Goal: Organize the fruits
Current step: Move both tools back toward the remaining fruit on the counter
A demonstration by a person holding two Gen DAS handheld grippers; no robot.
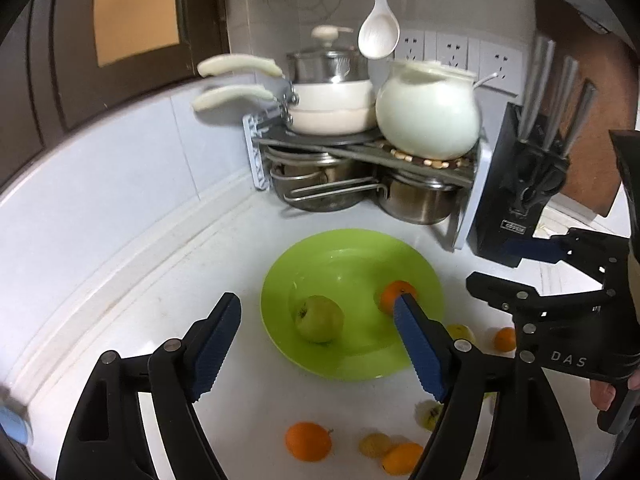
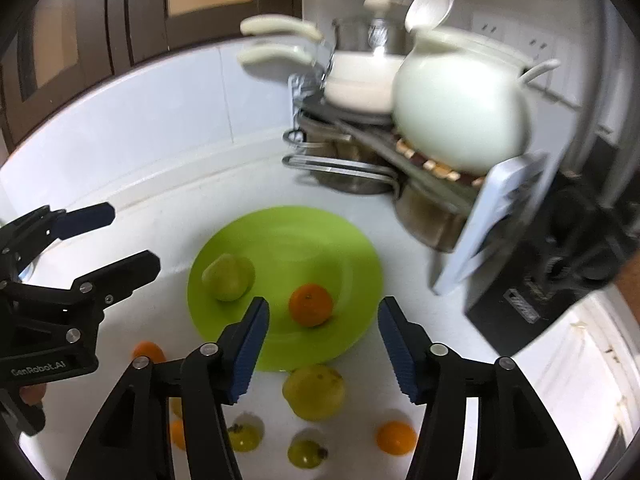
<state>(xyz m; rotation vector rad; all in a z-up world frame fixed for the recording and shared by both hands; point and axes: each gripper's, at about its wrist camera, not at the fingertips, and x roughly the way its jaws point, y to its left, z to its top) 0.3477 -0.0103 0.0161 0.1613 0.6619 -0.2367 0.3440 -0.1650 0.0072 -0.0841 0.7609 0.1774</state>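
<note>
A green plate [image 1: 352,258] [image 2: 288,236] lies on the white counter and holds a green apple [image 1: 319,319] [image 2: 229,277] and an orange [image 1: 396,294] [image 2: 311,305]. My left gripper [image 1: 318,334] is open and empty above the plate's near left part. My right gripper [image 2: 323,334] is open and empty above the plate's near edge; it also shows in the left wrist view [image 1: 496,264]. Loose on the counter lie oranges [image 1: 308,441] [image 2: 395,438], a green apple [image 2: 314,392] and small yellow-green fruits [image 2: 307,451].
A corner rack [image 1: 360,148] with white pans, steel pots and a white ceramic pot [image 1: 430,112] stands behind the plate. A black knife block [image 1: 516,188] stands at its right. A white spoon [image 1: 378,36] hangs on the wall.
</note>
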